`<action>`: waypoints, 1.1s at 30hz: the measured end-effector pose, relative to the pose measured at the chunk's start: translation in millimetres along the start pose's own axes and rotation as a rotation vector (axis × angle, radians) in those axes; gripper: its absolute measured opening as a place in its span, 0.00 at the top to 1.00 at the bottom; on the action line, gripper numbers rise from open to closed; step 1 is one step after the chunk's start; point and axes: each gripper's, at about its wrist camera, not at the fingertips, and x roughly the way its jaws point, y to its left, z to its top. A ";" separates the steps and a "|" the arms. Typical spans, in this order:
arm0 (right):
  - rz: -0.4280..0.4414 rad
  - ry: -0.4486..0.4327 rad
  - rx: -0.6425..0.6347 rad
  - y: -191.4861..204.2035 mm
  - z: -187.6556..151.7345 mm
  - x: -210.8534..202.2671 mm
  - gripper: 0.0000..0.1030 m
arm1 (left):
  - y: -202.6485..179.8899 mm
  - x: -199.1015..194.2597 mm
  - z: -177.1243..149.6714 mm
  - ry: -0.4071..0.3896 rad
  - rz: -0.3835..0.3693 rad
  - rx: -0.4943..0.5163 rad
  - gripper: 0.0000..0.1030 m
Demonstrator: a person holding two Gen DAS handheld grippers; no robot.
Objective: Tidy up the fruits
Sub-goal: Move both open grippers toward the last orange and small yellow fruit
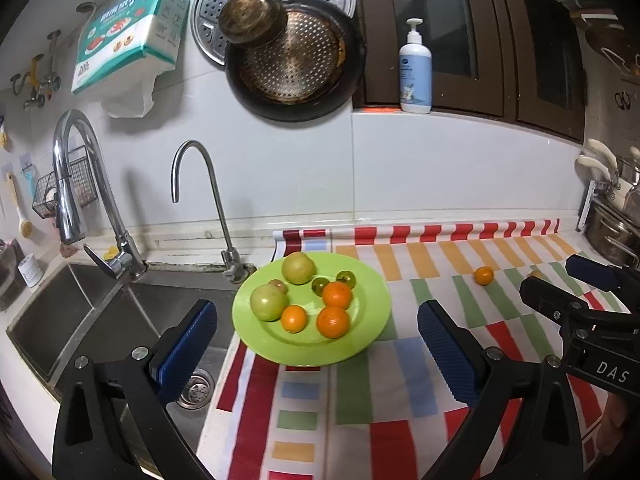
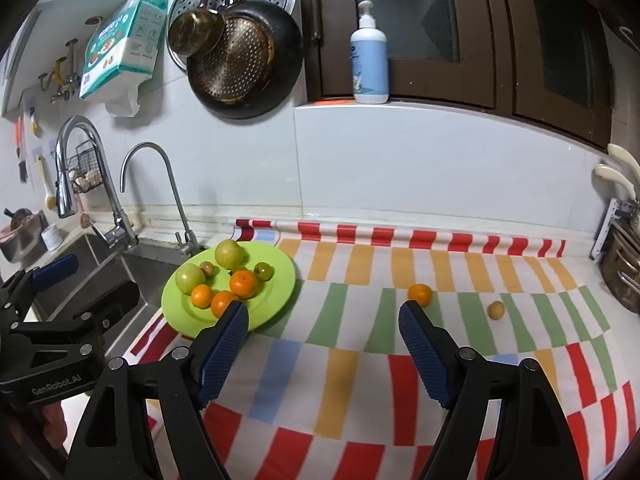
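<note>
A green plate sits at the counter's left end beside the sink, holding several fruits: green apples, oranges and small dark ones. One orange and a small yellowish fruit lie loose on the striped cloth to the right. My left gripper is open and empty, above the plate's near edge. My right gripper is open and empty over the cloth, the loose orange just beyond its right fingertip.
A steel sink with two taps lies left of the plate. A pan and strainers hang on the wall. A soap bottle stands on the window ledge. Pots stand at the far right.
</note>
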 end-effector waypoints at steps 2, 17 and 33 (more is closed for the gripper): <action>-0.004 -0.006 -0.002 -6.3 -0.3 -5.8 0.24 | -7.2 -2.9 0.5 -0.001 -0.002 -0.003 0.00; -0.038 -0.027 0.002 -62.6 -4.4 -29.6 0.22 | -65.7 -9.1 5.4 0.004 -0.033 0.002 0.00; -0.089 -0.022 0.022 -125.9 -4.5 -21.1 0.22 | -132.4 23.4 17.1 0.045 -0.091 0.077 0.00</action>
